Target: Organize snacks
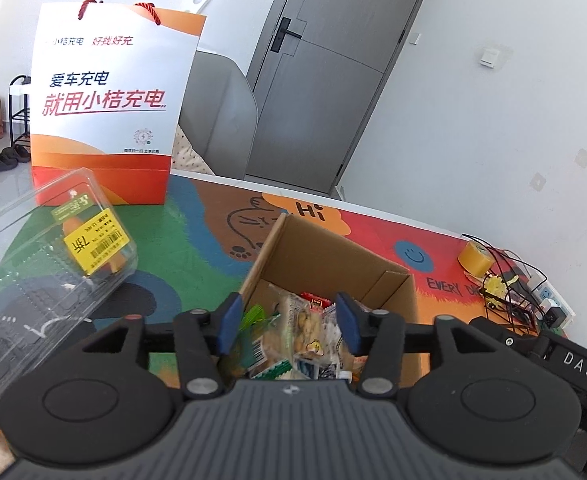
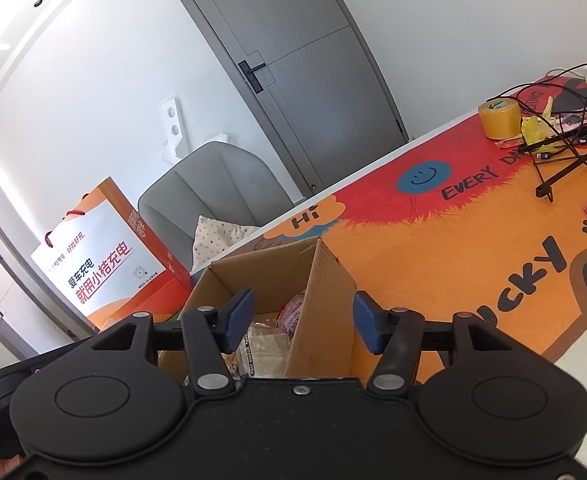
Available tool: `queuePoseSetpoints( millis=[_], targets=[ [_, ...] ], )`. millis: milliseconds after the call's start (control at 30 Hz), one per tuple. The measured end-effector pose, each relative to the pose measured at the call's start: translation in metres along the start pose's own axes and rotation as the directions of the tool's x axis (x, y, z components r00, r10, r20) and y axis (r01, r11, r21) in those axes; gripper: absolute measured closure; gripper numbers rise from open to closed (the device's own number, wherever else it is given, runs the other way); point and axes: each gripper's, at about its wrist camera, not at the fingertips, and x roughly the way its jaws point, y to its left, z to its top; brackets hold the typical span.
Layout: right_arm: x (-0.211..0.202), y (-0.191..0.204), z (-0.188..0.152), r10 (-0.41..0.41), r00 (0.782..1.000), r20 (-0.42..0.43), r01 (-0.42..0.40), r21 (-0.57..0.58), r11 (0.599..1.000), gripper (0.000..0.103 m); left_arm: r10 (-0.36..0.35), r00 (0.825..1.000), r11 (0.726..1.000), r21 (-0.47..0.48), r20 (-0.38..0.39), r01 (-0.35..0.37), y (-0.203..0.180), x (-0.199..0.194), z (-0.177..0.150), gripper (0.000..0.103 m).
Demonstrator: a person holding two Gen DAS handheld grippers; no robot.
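Observation:
An open cardboard box [image 1: 333, 256] stands on the colourful table mat and holds several snack packets [image 1: 309, 332]. My left gripper [image 1: 289, 320] is open and empty, hovering just above the near side of the box. A clear plastic clamshell container [image 1: 41, 276] with a yellow price sticker lies tilted to its left. In the right wrist view the same box [image 2: 325, 292] shows with packets [image 2: 269, 340] inside. My right gripper [image 2: 301, 326] is open and empty, its fingers straddling the box's right wall.
An orange and white paper gift bag [image 1: 109, 104] stands at the table's far left, also in the right wrist view [image 2: 105, 264]. A roll of yellow tape [image 2: 499, 118], tangled cables [image 2: 565, 148] and a power strip [image 1: 549, 300] lie at the right. A grey chair [image 2: 213, 188] stands behind the table.

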Motion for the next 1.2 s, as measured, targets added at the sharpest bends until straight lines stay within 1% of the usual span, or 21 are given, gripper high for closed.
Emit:
queuePoseSetpoints(
  millis=[33, 100, 167, 200, 267, 333, 400, 500, 533, 600, 767, 900, 1100, 1200],
  targets=[
    [-0.001, 0.0, 0.0, 0.001, 1.0, -0.001, -0.001, -0.005, 1.0, 0.043, 0.0, 1.0, 1.0, 0.007, 0.002, 0.0, 0.0, -0.002, -0.001, 0.044],
    [-0.004, 0.0, -0.001, 0.003, 1.0, -0.002, -0.003, -0.013, 1.0, 0.04, -0.001, 1.0, 1.0, 0.017, 0.007, 0.001, 0.0, -0.006, -0.002, 0.035],
    [-0.008, 0.0, -0.001, 0.005, 1.0, -0.004, -0.005, -0.022, 1.0, 0.038, -0.002, 1.0, 1.0, 0.026, 0.013, 0.001, -0.001, -0.01, -0.003, 0.03],
    [-0.01, 0.0, -0.002, 0.007, 1.0, -0.004, -0.007, -0.027, 1.0, 0.035, -0.001, 1.0, 0.999, 0.032, 0.014, 0.001, -0.001, -0.012, -0.004, 0.027],
    [-0.015, -0.001, -0.003, 0.008, 1.0, -0.003, -0.008, -0.039, 0.999, 0.03, -0.003, 1.0, 0.999, 0.045, 0.018, 0.002, -0.001, -0.016, -0.006, 0.023],
    [-0.02, -0.002, -0.004, 0.005, 1.0, 0.0, -0.005, -0.049, 0.999, 0.021, -0.006, 1.0, 0.998, 0.057, 0.022, 0.005, -0.002, -0.021, -0.008, 0.019],
    [-0.027, -0.004, -0.004, 0.001, 1.0, 0.005, 0.0, -0.059, 0.998, 0.016, -0.013, 1.0, 0.998, 0.065, 0.027, 0.011, -0.002, -0.025, -0.011, 0.015],
    [-0.037, -0.008, -0.004, 0.004, 1.0, 0.014, -0.003, -0.062, 0.998, 0.003, -0.013, 0.999, 0.995, 0.096, 0.035, 0.01, -0.005, -0.031, -0.015, 0.009],
    [-0.041, -0.009, -0.004, 0.004, 1.0, 0.021, -0.002, -0.067, 0.998, 0.0, -0.013, 0.999, 0.995, 0.103, 0.037, 0.009, -0.005, -0.033, -0.016, 0.008],
    [-0.048, -0.01, -0.003, -0.006, 0.999, 0.032, 0.009, -0.082, 0.997, 0.0, -0.016, 0.999, 0.994, 0.113, 0.04, 0.011, -0.006, -0.038, -0.018, 0.004],
    [-0.063, -0.011, -0.001, -0.018, 0.999, 0.042, 0.022, -0.117, 0.993, 0.0, -0.017, 0.998, 0.987, 0.158, 0.059, 0.007, -0.01, -0.051, -0.023, 0.001],
    [-0.074, -0.011, -0.002, -0.022, 0.999, 0.038, 0.028, -0.155, 0.988, 0.0, -0.028, 0.998, 0.98, 0.2, 0.054, 0.017, -0.015, -0.063, -0.026, 0.001],
    [-0.094, -0.007, -0.003, -0.05, 0.997, 0.057, 0.06, -0.2, 0.978, 0.0, -0.021, 0.998, 0.976, 0.218, 0.055, 0.008, -0.017, -0.078, -0.032, 0.001],
    [-0.102, -0.006, -0.006, -0.056, 0.997, 0.05, 0.066, -0.23, 0.971, 0.0, -0.019, 0.998, 0.972, 0.236, 0.054, 0.006, -0.02, -0.086, -0.036, 0.001]
  ],
)
